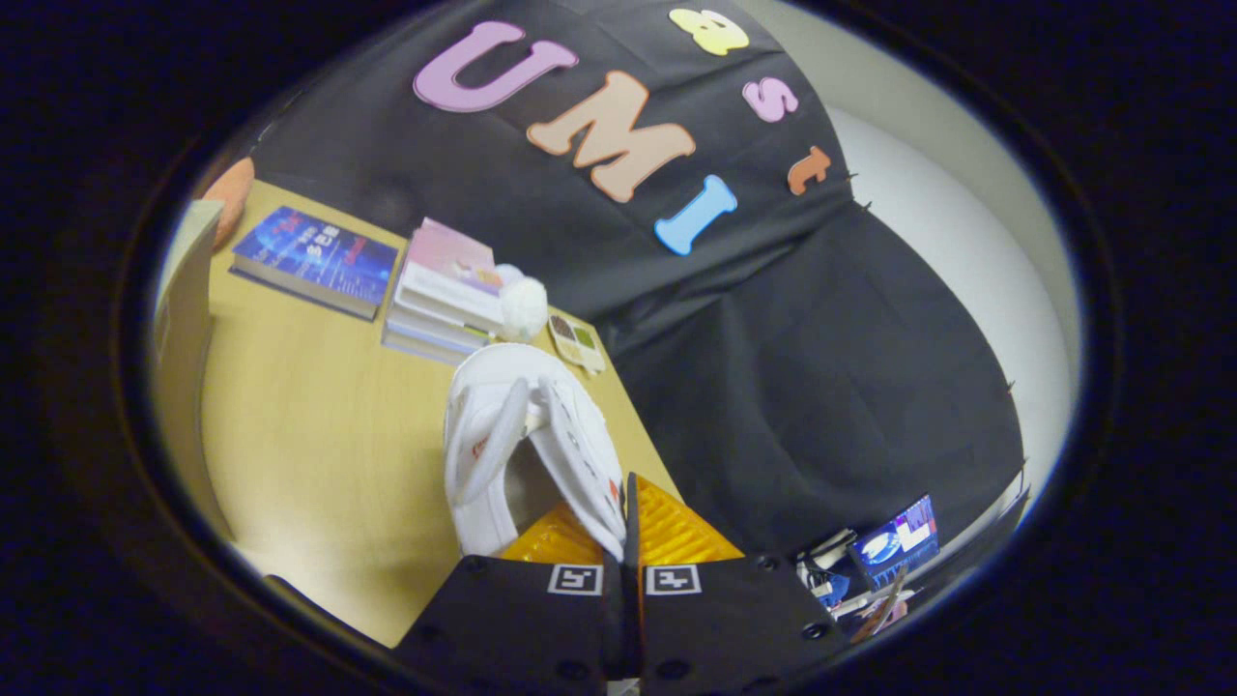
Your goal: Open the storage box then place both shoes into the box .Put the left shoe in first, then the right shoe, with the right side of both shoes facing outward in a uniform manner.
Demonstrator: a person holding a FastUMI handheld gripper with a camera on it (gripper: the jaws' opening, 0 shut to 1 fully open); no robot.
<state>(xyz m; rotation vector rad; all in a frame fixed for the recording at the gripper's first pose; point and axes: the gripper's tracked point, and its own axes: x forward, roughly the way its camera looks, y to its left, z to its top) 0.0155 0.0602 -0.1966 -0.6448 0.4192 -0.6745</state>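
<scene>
Gripper view: gripper (623, 541) is clamped narrow on the collar wall of a white shoe (512, 435), one finger inside the opening, the other outside, both pressing the wall. Shoe hangs ahead of the fingers, sole side away from camera, toe pointing toward the stack of books (445, 295). It looks lifted off the wooden table (309, 454), view tilted hard. Can't tell from here if it's the left or right shoe.

Beyond the shoe: a blue book (314, 256) lying flat, a white fluffy ball (523, 304) beside the stack, a small patterned card (577, 343) at the table edge. A pale panel (184, 319) stands at the far side of the table, maybe the storage box wall or lid; not sure.

My read: carry phase, shoe going to the box. To do it well: keep the pinch firm, the collar is soft and can slip. Level the wrist before lowering. Check which side faces outward before release, since both shoes must match. Lower fully in, then open.
</scene>
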